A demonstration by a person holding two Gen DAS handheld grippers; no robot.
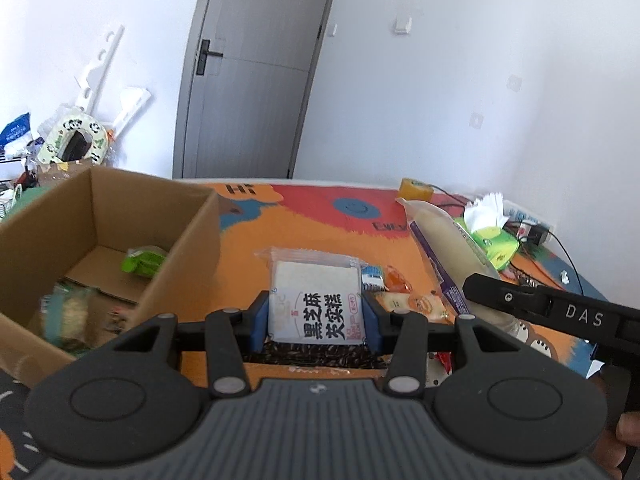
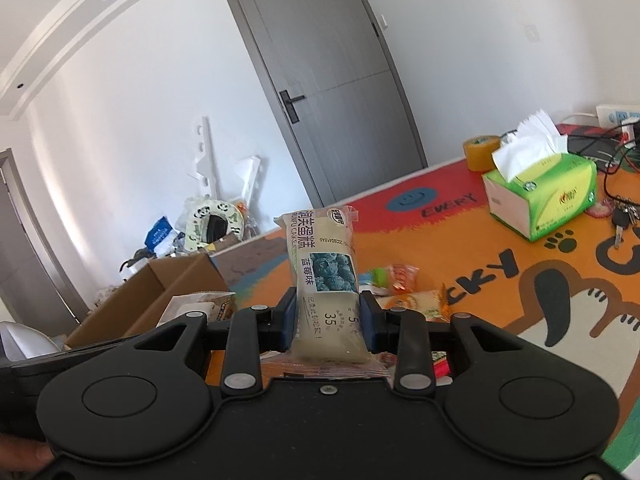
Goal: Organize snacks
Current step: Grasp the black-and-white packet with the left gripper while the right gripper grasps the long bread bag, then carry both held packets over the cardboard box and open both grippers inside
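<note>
My left gripper [image 1: 316, 320] is shut on a white sesame cake packet [image 1: 316, 300], held above the orange table mat to the right of the cardboard box [image 1: 120, 216]. Inside the box lie a green snack [image 1: 144, 261] and another wrapped packet [image 1: 68, 312]. My right gripper [image 2: 329, 318] is shut on a long blueberry cake packet [image 2: 324, 272], which stands upright between the blue pads. That same packet [image 1: 448, 248] and the right gripper's black body [image 1: 552, 312] show at the right in the left wrist view. Small orange snack packets [image 2: 408, 300] lie on the mat beyond it.
A green tissue box [image 2: 540, 196] and a roll of yellow tape [image 2: 482, 152] sit at the far right of the colourful mat [image 2: 520, 280]. Keys and cables [image 2: 620, 216] lie by the right edge. Beyond the cardboard box [image 2: 160, 296] is floor clutter, with a grey door [image 2: 332, 92] behind.
</note>
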